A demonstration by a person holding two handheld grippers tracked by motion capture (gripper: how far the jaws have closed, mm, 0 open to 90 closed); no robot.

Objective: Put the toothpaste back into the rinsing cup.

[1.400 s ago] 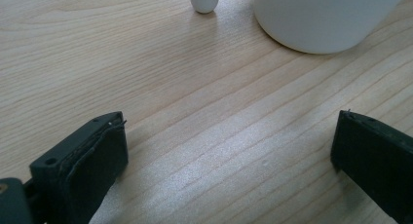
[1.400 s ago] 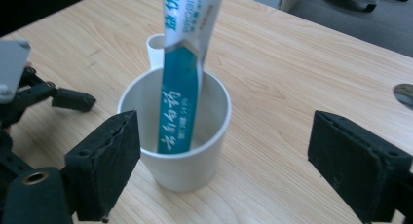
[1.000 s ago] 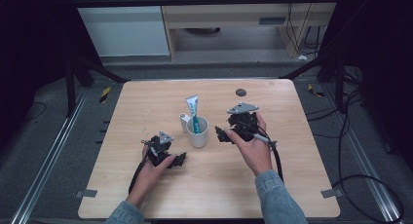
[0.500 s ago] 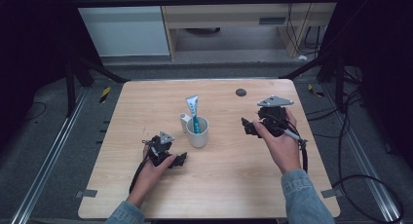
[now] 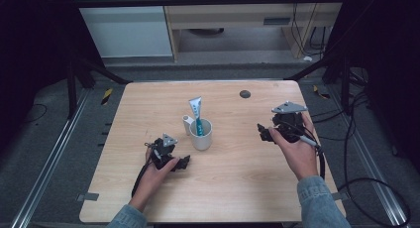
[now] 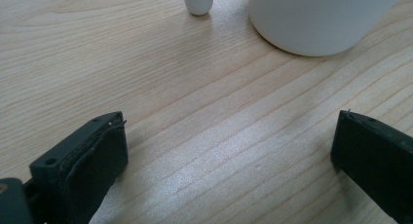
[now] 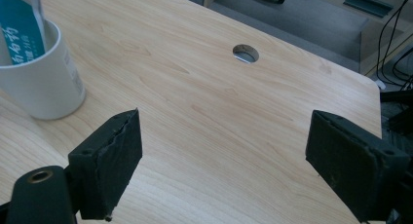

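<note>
Two claws spread, empty | left claw [image 5: 184,161] by cup [image 5: 201,134] | right claw [image 5: 262,134] closing slightly, well apart | tube [image 5: 196,113] in cup | counter [image 5: 237,188]

Wooden table [image 5: 233,188] — round hole [image 5: 244,94]

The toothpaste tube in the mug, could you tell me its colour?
White and teal toothpaste tube, clearest in the high view.

A white ceramic cup [image 5: 201,134] stands upright just ahead of the left gripper [image 5: 184,161]; a blue-and-white toothpaste tube [image 5: 196,114] stands inside, cap down.
</note>
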